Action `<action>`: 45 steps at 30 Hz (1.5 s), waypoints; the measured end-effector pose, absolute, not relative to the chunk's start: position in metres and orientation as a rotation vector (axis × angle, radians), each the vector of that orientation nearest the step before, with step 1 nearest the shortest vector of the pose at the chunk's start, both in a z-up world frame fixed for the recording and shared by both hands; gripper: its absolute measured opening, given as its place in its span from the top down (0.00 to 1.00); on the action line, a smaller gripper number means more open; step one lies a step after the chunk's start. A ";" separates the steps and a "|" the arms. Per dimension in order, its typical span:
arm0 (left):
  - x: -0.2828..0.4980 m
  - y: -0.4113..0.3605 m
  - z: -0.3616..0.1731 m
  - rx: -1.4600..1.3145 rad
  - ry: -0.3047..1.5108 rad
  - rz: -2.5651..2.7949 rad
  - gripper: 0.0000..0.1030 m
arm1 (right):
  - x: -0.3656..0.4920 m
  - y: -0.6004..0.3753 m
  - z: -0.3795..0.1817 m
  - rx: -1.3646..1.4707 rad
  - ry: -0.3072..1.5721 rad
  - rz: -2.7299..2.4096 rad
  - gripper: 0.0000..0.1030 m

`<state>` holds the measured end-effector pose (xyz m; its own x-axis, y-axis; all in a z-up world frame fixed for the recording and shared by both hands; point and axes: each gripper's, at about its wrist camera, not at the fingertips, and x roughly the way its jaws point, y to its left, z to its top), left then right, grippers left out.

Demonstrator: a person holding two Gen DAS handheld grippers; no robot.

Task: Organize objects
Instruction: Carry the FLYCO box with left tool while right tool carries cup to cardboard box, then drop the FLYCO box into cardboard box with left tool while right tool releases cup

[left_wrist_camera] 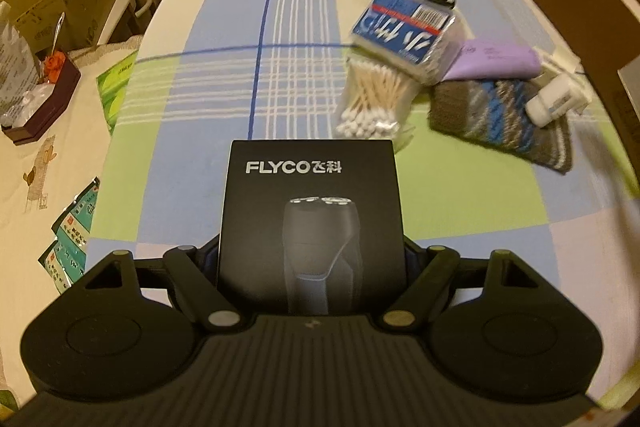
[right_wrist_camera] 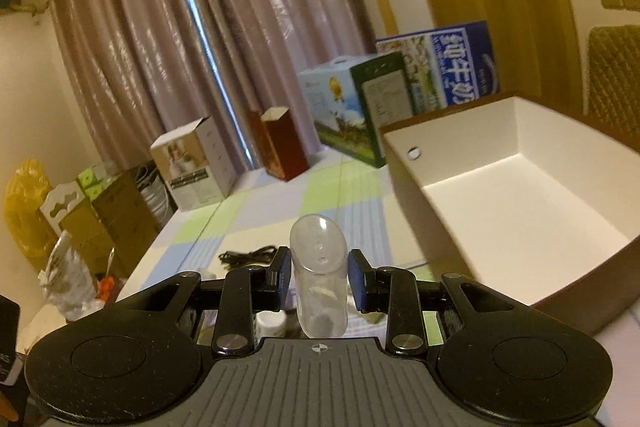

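Observation:
My left gripper (left_wrist_camera: 312,259) is shut on a black FLYCO shaver box (left_wrist_camera: 312,211) and holds it above the checked tablecloth (left_wrist_camera: 224,75). Ahead to the right lie a bag of cotton swabs (left_wrist_camera: 372,99), a blue-labelled pack (left_wrist_camera: 408,31), a purple pouch (left_wrist_camera: 496,61), a knitted striped cloth (left_wrist_camera: 500,127) and a small white bottle (left_wrist_camera: 556,99). My right gripper (right_wrist_camera: 319,279) is shut on a clear plastic bottle (right_wrist_camera: 320,275), raised above the table. An open brown box with a white inside (right_wrist_camera: 520,195) stands to the right of it.
Cartons (right_wrist_camera: 360,107) and a dark red box (right_wrist_camera: 280,143) line the table's far edge by the curtain (right_wrist_camera: 200,27). A black cable (right_wrist_camera: 248,255) lies below the right gripper. Sachets (left_wrist_camera: 72,239), a green packet (left_wrist_camera: 116,87) and a brown tray (left_wrist_camera: 40,107) lie left.

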<state>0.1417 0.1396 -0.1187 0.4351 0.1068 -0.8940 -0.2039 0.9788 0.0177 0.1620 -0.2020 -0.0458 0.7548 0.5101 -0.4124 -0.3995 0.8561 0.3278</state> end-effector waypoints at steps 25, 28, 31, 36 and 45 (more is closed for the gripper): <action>0.228 -0.071 0.006 -0.050 0.847 -0.207 0.26 | 0.213 -0.368 0.003 0.225 0.405 0.338 0.73; 0.246 -0.108 0.013 -0.043 0.824 -0.254 0.26 | 0.226 -0.382 0.000 0.211 0.415 0.332 0.73; 0.264 -0.144 0.015 -0.028 0.815 -0.278 0.26 | 0.239 -0.394 -0.004 0.200 0.431 0.334 0.73; 0.294 -0.185 0.004 -0.029 0.842 -0.275 0.26 | 0.257 -0.409 -0.015 0.179 0.472 0.345 0.73; 0.324 -0.224 -0.031 -0.005 0.933 -0.201 0.26 | 0.283 -0.416 -0.033 0.146 0.549 0.390 0.73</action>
<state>0.3244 -0.2235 -0.0313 0.5778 -0.1740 -0.7974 0.1698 0.9813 -0.0911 0.2828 -0.4157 -0.0325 0.7821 0.3987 -0.4789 -0.3219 0.9166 0.2373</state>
